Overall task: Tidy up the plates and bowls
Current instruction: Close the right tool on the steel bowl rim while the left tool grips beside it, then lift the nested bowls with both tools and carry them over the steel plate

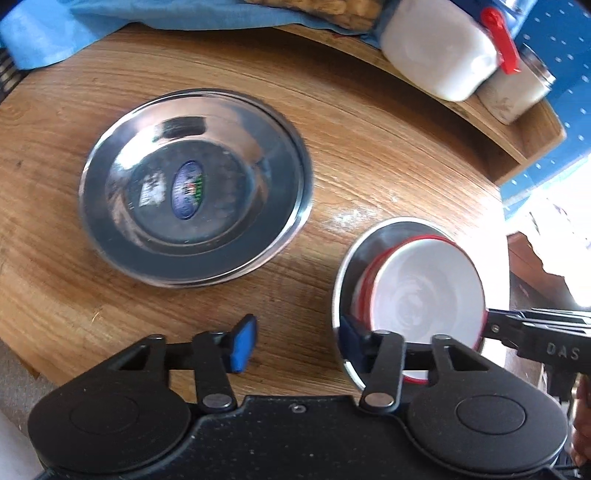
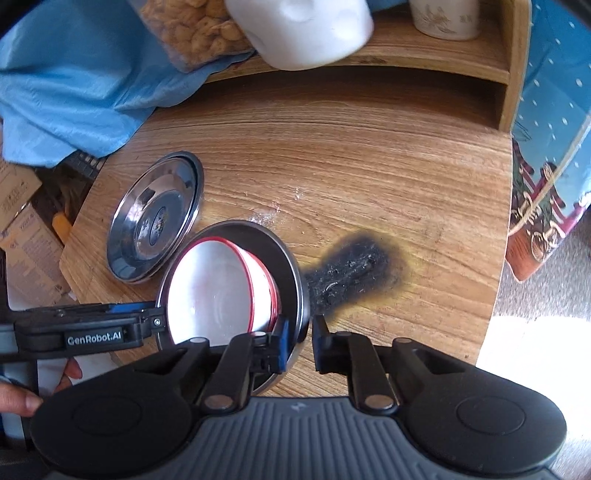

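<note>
A white bowl with a red rim sits inside a small steel plate on the wooden table. My right gripper is shut on that plate's rim, one pad inside and one outside. My left gripper stands open at the opposite rim. Its right finger is over the plate, while its left pad stays well clear of the rim. A larger steel plate with a sticker in its middle lies empty beside them.
A black burn mark scars the table beside the small plate. Behind stands a wooden shelf with a white jar and a bag of snacks. Blue cloth drapes at the back left. Cardboard boxes lie past the table's left edge.
</note>
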`<control>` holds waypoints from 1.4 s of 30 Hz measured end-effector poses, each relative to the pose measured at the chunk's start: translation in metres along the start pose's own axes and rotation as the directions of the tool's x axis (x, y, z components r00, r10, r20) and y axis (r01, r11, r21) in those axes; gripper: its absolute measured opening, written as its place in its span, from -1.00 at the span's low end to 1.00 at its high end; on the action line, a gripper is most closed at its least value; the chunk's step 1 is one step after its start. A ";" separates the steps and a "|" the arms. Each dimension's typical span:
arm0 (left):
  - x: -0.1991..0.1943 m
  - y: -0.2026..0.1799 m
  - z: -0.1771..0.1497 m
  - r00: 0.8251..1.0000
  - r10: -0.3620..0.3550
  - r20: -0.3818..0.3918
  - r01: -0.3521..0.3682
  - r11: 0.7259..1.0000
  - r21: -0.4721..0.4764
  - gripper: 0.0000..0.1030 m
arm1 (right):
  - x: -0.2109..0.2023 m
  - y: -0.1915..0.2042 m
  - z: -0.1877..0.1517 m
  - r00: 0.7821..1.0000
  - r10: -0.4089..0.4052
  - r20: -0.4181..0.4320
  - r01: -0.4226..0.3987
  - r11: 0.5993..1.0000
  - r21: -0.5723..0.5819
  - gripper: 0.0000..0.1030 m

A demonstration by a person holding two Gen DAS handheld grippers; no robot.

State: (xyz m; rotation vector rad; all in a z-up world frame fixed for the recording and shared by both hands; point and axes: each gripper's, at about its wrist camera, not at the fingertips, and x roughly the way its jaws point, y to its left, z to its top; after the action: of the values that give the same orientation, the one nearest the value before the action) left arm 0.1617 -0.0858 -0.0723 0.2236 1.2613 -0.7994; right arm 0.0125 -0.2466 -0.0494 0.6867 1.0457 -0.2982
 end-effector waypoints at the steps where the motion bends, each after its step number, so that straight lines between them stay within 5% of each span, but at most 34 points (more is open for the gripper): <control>1: 0.000 -0.001 0.002 1.000 -0.002 -0.005 0.002 1.000 0.013 -0.11 | 0.000 -0.001 -0.001 1.000 0.001 0.003 -0.001 1.000 0.013 -0.63; 6: 0.005 -0.001 0.011 0.999 -0.026 -0.036 0.028 0.998 0.051 -0.12 | -0.001 -0.009 -0.004 1.000 0.016 0.015 -0.017 0.996 0.085 -0.60; 8: 0.007 0.002 0.014 0.998 -0.047 -0.049 0.050 0.997 0.053 -0.15 | -0.001 -0.013 -0.006 0.999 0.044 0.026 -0.047 0.991 0.124 -0.74; 17: 0.016 -0.010 0.022 0.989 -0.122 -0.087 0.136 0.973 0.185 -0.77 | 0.000 -0.015 -0.011 0.998 0.028 0.057 -0.039 0.975 0.220 -0.70; 27: 0.030 -0.004 0.033 0.968 -0.201 -0.149 0.230 0.949 0.217 -0.76 | 0.009 0.002 -0.015 0.997 -0.073 0.035 0.062 0.967 0.247 -0.75; 42: 0.017 0.009 0.045 0.958 -0.241 -0.158 0.273 0.935 0.228 -0.82 | -0.006 0.025 -0.018 0.991 -0.115 0.071 0.091 0.956 0.280 -0.76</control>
State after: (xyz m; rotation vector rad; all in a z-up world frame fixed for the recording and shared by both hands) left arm 0.2034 -0.1120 -0.0752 0.3184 1.3263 -1.1880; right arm 0.0104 -0.2165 -0.0406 0.8630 0.9677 -0.5679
